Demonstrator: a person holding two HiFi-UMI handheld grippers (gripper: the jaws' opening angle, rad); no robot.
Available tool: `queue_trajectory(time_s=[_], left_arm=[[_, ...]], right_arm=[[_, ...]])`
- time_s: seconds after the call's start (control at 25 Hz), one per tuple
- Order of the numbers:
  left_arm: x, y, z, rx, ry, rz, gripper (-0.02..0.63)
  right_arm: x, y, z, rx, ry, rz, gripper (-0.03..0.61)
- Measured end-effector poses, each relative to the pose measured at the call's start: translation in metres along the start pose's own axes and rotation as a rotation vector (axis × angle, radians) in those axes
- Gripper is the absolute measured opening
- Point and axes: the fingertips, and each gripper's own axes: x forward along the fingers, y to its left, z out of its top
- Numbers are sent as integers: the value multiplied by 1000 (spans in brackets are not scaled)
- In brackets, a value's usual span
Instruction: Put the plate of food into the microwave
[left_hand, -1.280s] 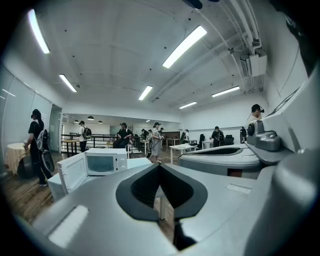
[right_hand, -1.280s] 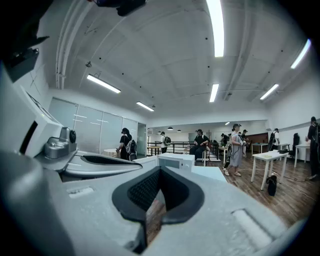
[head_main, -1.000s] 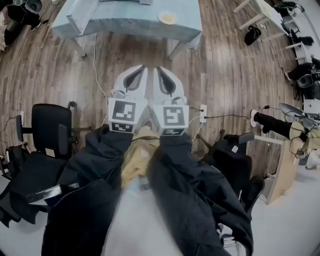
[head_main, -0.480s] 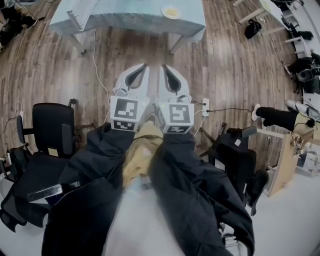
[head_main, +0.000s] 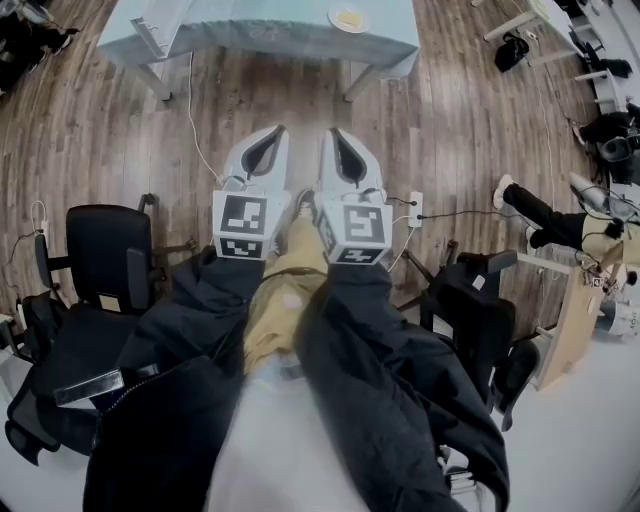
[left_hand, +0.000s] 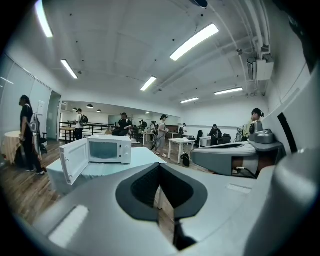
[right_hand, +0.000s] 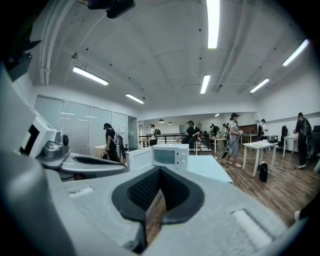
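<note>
**On the desk (head_main: 260, 35): plate (head_main: 347, 18) outside microwave (left_hand: 109, 149)**

The plate of food sits near the desk's right end. The microwave stands on the desk, door open. Short of the desk, the left hand-held gripper (head_main: 272, 133) and right hand-held gripper (head_main: 336, 134) are both closed, empty.

**Both grippers side by side, jaws together**

The left gripper (head_main: 266, 140) and right gripper (head_main: 340, 140) sit just beside each other at the frame's centre, pointing toward its top edge (roughly parallel). Each has its jaws closed tip to tip on nothing. Dark sleeves (head_main: 190, 320) trail to the lower edge.
</note>
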Motion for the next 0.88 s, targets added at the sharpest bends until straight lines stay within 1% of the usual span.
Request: queue_trajectory(time_s=[0.2, 0.32, 0.44, 0.6, 0.76, 0.88], left_arm=[[26, 13, 3, 6, 7, 30, 0], [47, 23, 12, 5, 5, 47, 0], [73, 31, 21, 4, -2, 65, 0], [118, 22, 35, 21, -9, 61, 0], [154, 23, 56, 14, -25, 71, 0], [177, 17, 56, 9, -6, 77, 0]], right_arm=[[29, -13, 0, 8, 4, 24, -5], [49, -25, 13, 7, -14, 36, -5], [74, -35, 24, -7, -38, 72, -5], [100, -65, 31, 1, -42, 99, -5], [127, -89, 48, 1, -70, 127, -5], [138, -112, 49, 15, -70, 127, -5]])
